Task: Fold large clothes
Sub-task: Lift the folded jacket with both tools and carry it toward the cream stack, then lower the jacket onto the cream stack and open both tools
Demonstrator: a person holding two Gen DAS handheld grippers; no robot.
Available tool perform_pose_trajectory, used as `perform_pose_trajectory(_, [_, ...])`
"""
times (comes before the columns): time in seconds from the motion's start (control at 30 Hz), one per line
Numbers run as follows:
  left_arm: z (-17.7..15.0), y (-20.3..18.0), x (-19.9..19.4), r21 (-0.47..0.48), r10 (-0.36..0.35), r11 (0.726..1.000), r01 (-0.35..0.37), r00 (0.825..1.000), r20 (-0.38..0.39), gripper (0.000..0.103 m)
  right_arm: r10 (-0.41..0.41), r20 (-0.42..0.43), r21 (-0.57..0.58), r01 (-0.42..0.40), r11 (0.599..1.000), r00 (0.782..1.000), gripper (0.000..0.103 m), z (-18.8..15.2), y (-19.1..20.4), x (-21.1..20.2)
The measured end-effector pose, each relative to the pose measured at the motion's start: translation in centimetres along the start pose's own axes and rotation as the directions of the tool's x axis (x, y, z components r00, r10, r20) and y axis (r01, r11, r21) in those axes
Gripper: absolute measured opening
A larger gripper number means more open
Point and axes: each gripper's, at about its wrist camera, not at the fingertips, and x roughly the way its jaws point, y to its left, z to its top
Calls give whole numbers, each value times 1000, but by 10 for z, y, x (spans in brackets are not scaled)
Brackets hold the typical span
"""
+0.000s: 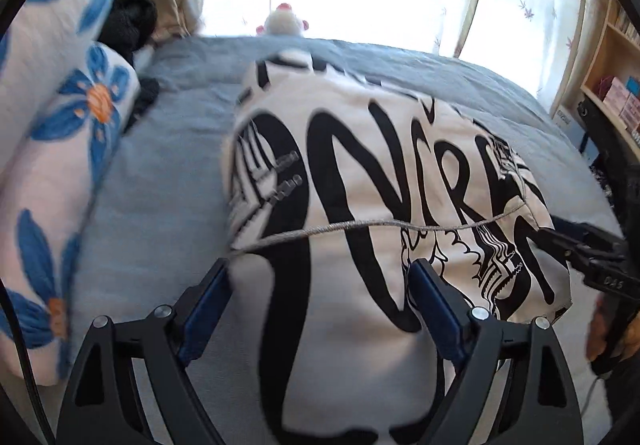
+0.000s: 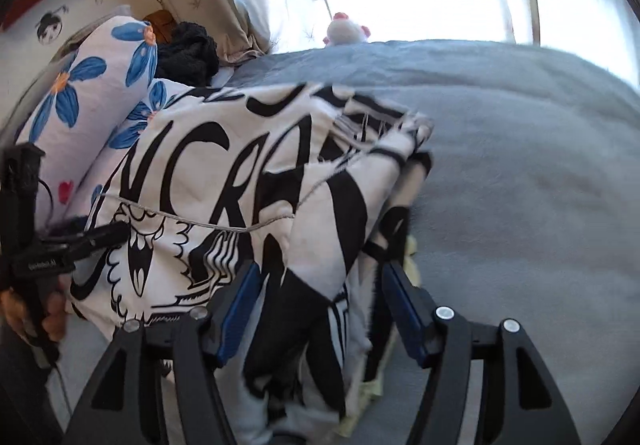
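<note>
A large white cotton garment printed with bold black lettering (image 1: 360, 181) lies partly folded on the grey-blue bed cover (image 1: 168, 173), its long axis running away from both cameras toward the bright window, with a grey drawstring (image 1: 360, 225) crossing its near end. The left tool (image 1: 320, 277) hangs over the near left part, fingers wide apart with cloth showing between them, gripping nothing that I can make out. The right tool (image 2: 316, 285) is likewise spread open, straddling the bunched, layered right edge; whether its pads touch fabric I cannot tell. Blue-flowered white pillows (image 1: 60, 133) lie along the left. The right tool seems nearer the loose layers, so the coming fold likely starts there.
</note>
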Motion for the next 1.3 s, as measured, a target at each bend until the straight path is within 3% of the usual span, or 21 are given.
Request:
perform_pose_trajectory(0.07, [2,-6,-26,11,25,1000,-26,998,65,84,-12,52,-3,13,1000,999,64,3,3,-21])
perform_pose_trajectory(0.1, [2,-9,-36,7,30,1000,-31,996,89,77,-13,70,2,13,1000,997,64,4,5,-28])
perform_pose_trajectory(0.17, [3,-20,-49,7,54,998,-55,993,104,57,10,81,27,-12,1000,997,63,4,11,-35])
perform_pose_trajectory(0.23, [2,-30,-46,24,73,997,-74,995,74,16,29,74,16,-30,999,997,59,3,19,-32])
perform_pose_trajectory(0.3, [-5,-39,-38,49,108,993,-109,994,32,10,1,49,-24,0,1000,999,42,-1,34,-22])
perform_pose_trajectory(0.4, [-19,-51,-25,102,210,972,-212,977,32,11,-86,4,-29,86,996,996,28,-8,42,0])
perform_pose_trajectory(0.47, [-25,-46,-19,94,233,968,-234,972,19,11,-154,-19,-21,154,988,988,17,-16,34,12])
perform_pose_trajectory(0.5, [-26,-44,-17,89,235,968,-234,972,8,12,-164,-31,-10,164,986,986,8,-19,29,16])
perform_pose_trajectory(0.57, [-32,-41,-10,88,243,967,-241,970,-13,12,-145,-41,14,146,989,989,3,-21,19,19])
perform_pose_trajectory(0.8, [-35,-43,-15,53,265,963,-264,964,-3,13,-108,-68,41,111,993,992,8,-18,17,3])
perform_pose_trajectory(0.87, [-36,-46,-23,47,278,959,-278,961,1,22,-88,-70,63,92,994,994,13,-19,15,-9])
perform_pose_trajectory(0.93, [-41,-51,-36,40,284,958,-283,959,2,60,-83,-69,74,88,993,994,19,-21,15,-25])
perform_pose_trajectory(0.97, [-44,-54,-46,34,280,959,-280,960,12,67,-86,-70,73,91,993,994,25,-24,15,-34])
perform_pose_trajectory(1.3, [-75,-116,-159,58,215,974,-221,973,88,72,-68,-24,48,69,996,997,29,-42,36,-171])
